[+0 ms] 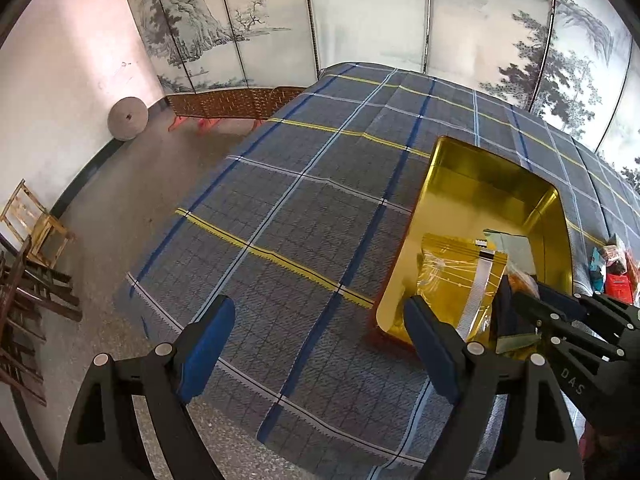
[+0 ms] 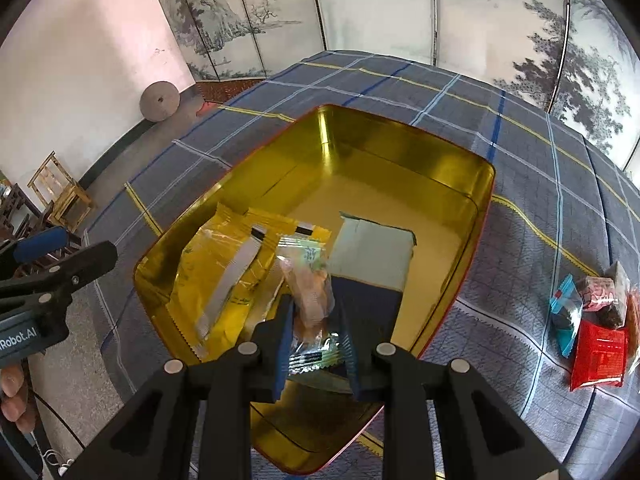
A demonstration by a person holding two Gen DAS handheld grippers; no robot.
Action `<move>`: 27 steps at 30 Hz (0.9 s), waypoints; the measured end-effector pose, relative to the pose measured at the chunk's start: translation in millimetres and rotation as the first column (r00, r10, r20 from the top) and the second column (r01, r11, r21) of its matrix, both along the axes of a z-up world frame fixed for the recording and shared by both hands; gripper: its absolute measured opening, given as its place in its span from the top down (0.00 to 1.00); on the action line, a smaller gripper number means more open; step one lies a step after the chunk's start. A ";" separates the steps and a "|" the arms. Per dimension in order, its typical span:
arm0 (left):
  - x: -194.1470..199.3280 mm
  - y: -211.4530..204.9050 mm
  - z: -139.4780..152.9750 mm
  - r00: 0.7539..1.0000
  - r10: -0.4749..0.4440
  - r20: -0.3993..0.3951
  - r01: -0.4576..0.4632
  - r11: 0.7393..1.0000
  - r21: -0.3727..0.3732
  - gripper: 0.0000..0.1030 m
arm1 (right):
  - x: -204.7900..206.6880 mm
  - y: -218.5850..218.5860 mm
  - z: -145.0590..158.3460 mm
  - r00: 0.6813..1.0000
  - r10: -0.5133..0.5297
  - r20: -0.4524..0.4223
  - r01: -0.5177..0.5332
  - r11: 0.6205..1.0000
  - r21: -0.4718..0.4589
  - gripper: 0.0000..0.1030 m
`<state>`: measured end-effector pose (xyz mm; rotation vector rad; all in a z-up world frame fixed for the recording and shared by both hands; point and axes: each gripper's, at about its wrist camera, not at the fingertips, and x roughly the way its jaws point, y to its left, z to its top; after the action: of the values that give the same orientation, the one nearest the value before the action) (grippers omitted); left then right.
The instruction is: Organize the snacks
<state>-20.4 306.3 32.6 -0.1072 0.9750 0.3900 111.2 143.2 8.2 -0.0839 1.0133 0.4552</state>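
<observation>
A gold tin (image 2: 452, 168) with a red outside stands on the plaid cloth; it also shows in the left wrist view (image 1: 472, 168). Inside lie a yellow packet (image 2: 224, 272) and a pale green and dark blue packet (image 2: 372, 256). My right gripper (image 2: 314, 316) is shut on a clear-wrapped orange snack (image 2: 310, 292) and holds it over the tin's near end. My left gripper (image 1: 320, 332) is open and empty, above the cloth left of the tin. The yellow packet also shows in the left wrist view (image 1: 452, 276).
Several loose snacks lie on the cloth right of the tin: a red packet (image 2: 598, 352), a blue one (image 2: 564, 312) and a dark one (image 2: 604, 296). The plaid-covered table (image 1: 304, 200) ends at left over a concrete floor. Wooden chairs (image 1: 36, 224) and a folding screen (image 1: 360, 12) stand beyond.
</observation>
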 end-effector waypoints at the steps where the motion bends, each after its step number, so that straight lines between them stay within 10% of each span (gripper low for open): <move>1: 0.1 0.0 -0.1 1.000 -0.001 0.000 0.001 1.000 -0.001 0.18 | 0.0 -0.4 -0.3 1.000 0.004 -0.001 -0.004 1.000 0.001 0.77; 15: 7.3 -29.7 8.4 0.997 -0.072 0.019 0.072 0.997 -0.007 0.18 | -8.7 -30.0 17.8 0.999 0.028 0.027 -0.030 0.997 0.075 0.62; 27: 35.3 -126.4 7.0 0.953 -0.302 0.024 0.302 0.953 0.000 0.18 | -6.1 -214.6 27.7 0.975 -0.195 0.103 0.201 0.978 -0.052 0.62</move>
<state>14.9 179.9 39.7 0.0346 0.9512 0.1046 105.0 -71.4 36.0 -0.0595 0.9294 0.2353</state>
